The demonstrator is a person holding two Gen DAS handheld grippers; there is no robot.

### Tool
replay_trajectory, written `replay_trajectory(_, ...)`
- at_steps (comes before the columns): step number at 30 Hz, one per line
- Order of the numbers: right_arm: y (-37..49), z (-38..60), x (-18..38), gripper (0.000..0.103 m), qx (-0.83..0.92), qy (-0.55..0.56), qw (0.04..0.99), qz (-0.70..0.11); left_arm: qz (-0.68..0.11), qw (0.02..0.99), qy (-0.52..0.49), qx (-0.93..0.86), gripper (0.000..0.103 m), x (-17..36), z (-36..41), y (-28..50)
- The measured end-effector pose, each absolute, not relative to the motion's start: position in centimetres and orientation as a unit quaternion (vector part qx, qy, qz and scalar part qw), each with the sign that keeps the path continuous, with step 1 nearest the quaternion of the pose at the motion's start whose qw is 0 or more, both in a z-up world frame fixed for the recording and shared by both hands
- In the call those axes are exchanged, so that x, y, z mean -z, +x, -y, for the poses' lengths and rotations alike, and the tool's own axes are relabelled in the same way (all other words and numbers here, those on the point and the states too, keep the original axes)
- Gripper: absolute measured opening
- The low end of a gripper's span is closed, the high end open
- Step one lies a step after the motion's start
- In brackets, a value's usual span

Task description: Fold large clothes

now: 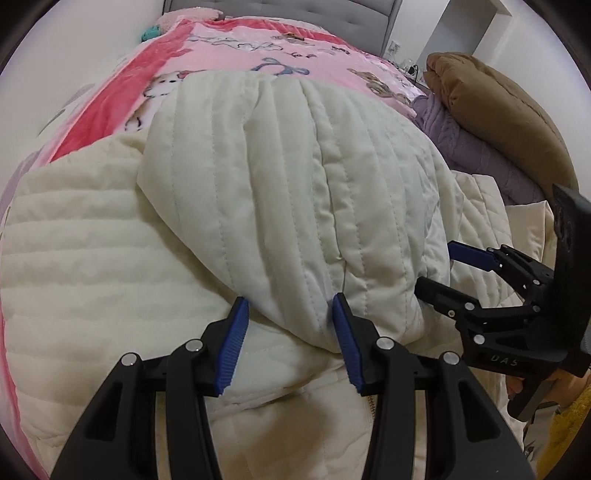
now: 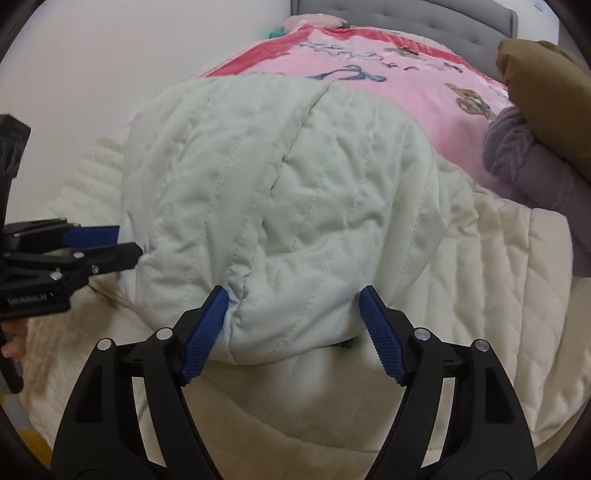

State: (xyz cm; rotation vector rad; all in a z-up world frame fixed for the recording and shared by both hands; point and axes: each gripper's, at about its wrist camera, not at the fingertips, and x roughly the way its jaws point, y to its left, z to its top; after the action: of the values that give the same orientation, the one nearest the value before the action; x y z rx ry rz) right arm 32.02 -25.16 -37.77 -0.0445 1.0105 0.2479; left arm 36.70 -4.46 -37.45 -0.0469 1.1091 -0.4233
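A cream quilted jacket (image 1: 92, 258) lies spread on the bed. Its paler folded-over part (image 1: 295, 177) bulges up in the middle, also filling the right wrist view (image 2: 277, 177). My left gripper (image 1: 290, 306) has its blue pads pressed into the near edge of that fold, with the fabric bunched between them. From the right side, my right gripper (image 1: 434, 264) clamps the same fold. In its own view the right gripper (image 2: 293, 291) stands wide, with the thick edge filling the gap and both pads touching it. The left gripper (image 2: 129, 242) shows at the fold's left end.
Under the jacket lies a pink cartoon-print blanket (image 1: 240, 55). At the right edge of the bed, a lilac knit garment (image 1: 472, 147) and a brown puffy garment (image 1: 498, 96) are piled. A grey headboard (image 1: 277, 9) stands behind, and a white wall runs along the left.
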Motion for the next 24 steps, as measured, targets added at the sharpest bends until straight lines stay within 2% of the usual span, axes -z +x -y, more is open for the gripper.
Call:
replay_trajectory(6,31.2,26.4,36.1,0.075,-0.105,0.022,0.878,-0.466,-0.517,0.834,-0.012,0.189,0.048,37.5,4.9,36.5)
replay_trajectory(7,30.0,26.9,34.6,0.075,-0.081,0.038,0.894,-0.439,-0.516,0.836,-0.013,0.184,0.050,37.5,4.9,36.6)
replay_trajectory(8,28.7,27.7,33.2,0.077,-0.056,0.056,0.905,-0.418,-0.514,0.839,-0.013,0.175,0.057,37.4,4.9,36.6)
replay_trajectory(9,27.4,28.7,32.2,0.079,-0.035,0.081,0.911,-0.403,-0.513,0.841,-0.014,0.169,0.061,37.5,4.8,36.5)
replay_trajectory(10,26.4,29.6,31.5,0.085,-0.019,0.105,0.913,-0.394,-0.511,0.843,-0.017,0.166,0.062,37.5,4.6,36.5)
replay_trajectory(14,19.3,37.1,29.7,0.087,0.108,0.266,0.887,-0.362,-0.486,0.859,-0.015,0.160,0.062,36.6,4.3,35.7)
replay_trajectory(20,5.7,47.0,33.5,0.087,0.293,0.457,0.770,-0.334,-0.414,0.902,0.006,0.117,0.066,32.3,5.2,32.7)
replay_trajectory(22,2.6,48.0,35.3,0.087,0.304,0.522,0.732,-0.315,-0.402,0.907,0.002,0.122,0.066,31.0,6.3,32.0)
replay_trajectory(24,-0.5,47.9,37.3,0.087,0.289,0.612,0.687,-0.263,-0.391,0.910,0.001,0.140,0.068,30.1,7.8,31.2)
